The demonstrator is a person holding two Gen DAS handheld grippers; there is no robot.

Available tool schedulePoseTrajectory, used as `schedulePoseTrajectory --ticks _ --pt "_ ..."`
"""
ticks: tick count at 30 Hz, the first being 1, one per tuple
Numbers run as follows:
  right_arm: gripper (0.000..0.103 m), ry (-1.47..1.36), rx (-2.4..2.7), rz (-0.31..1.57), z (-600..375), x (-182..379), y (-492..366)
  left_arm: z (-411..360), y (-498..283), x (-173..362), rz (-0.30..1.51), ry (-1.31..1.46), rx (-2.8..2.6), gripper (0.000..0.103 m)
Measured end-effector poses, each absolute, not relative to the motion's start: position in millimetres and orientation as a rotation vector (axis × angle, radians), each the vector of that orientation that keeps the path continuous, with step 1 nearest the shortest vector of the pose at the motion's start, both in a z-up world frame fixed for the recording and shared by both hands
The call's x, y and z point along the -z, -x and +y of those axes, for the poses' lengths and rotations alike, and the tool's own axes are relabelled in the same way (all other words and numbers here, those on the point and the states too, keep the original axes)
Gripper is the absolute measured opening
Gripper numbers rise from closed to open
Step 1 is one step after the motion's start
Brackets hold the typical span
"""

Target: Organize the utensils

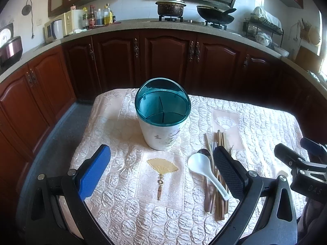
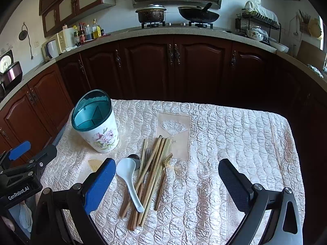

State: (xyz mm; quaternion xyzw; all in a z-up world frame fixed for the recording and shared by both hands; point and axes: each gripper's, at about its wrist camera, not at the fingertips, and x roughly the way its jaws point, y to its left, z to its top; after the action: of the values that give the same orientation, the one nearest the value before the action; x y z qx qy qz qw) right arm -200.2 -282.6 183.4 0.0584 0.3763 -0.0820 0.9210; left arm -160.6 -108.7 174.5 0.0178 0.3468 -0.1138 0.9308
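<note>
Quilted pale cloth over table. Teal-rimmed holder upright near far left, compartments vacant. White spoon, chopsticks, forks and metal spoon heaped just right of holder. Left gripper spread wide, grasping nothing. Right gripper spread wide above heap, grasping nothing.

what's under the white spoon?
The white spoon lies on top of the pile: chopsticks cross beneath its handle, and a metal spoon bowl peeks out behind its bowl. How many pieces sit under it is hidden.
</note>
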Motion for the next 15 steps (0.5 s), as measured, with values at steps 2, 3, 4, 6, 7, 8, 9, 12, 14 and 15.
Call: schedulePoseTrajectory --ticks 2,3,4,6,7,8,9,12,14,15 --pt "0.101 -0.118 0.17 0.769 -283.3 -183.6 200.3 -109.4 161.1 -175.0 0.71 -0.037 0.234 0.101" --pt "0.101 -0.118 0.17 0.771 -283.8 -183.8 200.0 -109.3 160.8 -175.0 0.71 -0.038 0.234 0.101" --pt "0.101 -0.12 0.169 0.777 -284.1 -183.8 199.4 -109.0 160.6 -175.0 0.71 -0.037 0.234 0.101" --pt "0.101 -0.119 0.17 0.782 -284.4 -183.7 199.2 -109.3 160.9 -175.4 0.71 -0.04 0.235 0.101" --pt "0.101 -0.12 0.169 0.782 -284.7 -183.8 199.3 -109.3 160.9 -175.3 0.709 -0.04 0.235 0.101" --pt "0.101 -0.122 0.169 0.783 -284.4 -183.8 199.1 -109.3 160.9 -175.3 0.709 -0.039 0.234 0.101" --pt "0.101 -0.123 0.167 0.785 -284.5 -183.9 199.0 -109.2 160.9 -175.3 0.711 -0.038 0.235 0.101" --pt "0.101 -0.133 0.161 0.781 -284.2 -183.0 198.0 -109.3 160.7 -175.2 0.715 -0.034 0.237 0.101" --pt "0.101 -0.133 0.16 0.782 -284.5 -182.8 197.9 -109.5 160.6 -175.2 0.716 -0.035 0.238 0.101" --pt "0.101 -0.132 0.16 0.783 -284.2 -182.7 197.5 -109.7 160.6 -175.0 0.717 -0.037 0.238 0.101"
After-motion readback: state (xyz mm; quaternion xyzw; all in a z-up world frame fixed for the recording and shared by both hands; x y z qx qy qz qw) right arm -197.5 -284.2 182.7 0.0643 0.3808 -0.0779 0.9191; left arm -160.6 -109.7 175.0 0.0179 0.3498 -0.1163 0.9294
